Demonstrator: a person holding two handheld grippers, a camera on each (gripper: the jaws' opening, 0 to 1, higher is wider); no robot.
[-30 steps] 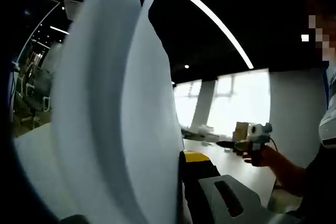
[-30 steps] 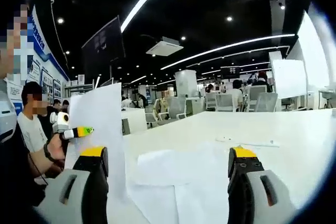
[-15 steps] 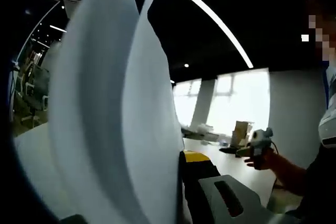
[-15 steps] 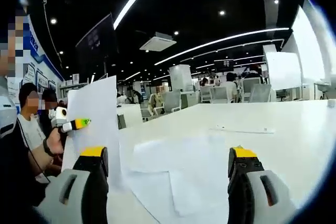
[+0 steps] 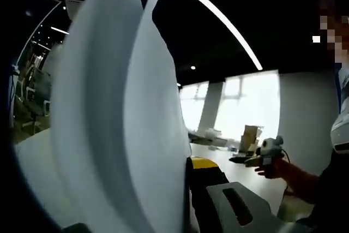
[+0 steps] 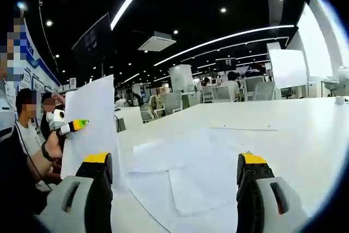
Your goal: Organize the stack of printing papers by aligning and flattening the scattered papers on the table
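Observation:
Several white paper sheets stand upright and curl back, pinched in my left gripper; its yellow-tipped right jaw shows beside them, the other jaw is hidden behind the paper. From the right gripper view, the same sheets rise at the left with the left gripper shut on their edge. My right gripper is open, jaws wide apart, above scattered overlapping papers lying flat on the white table. A hand holds the right gripper at the right of the left gripper view.
One thin sheet lies farther out on the table. Chairs and seated people are beyond the table's far edge, and a whiteboard stands at the right. People stand close at the left. A cardboard box sits on the table.
The right gripper view has shifted a little, so the flat papers sit lower and nearer its jaws. The left gripper still holds the upright sheets, which have hardly moved.

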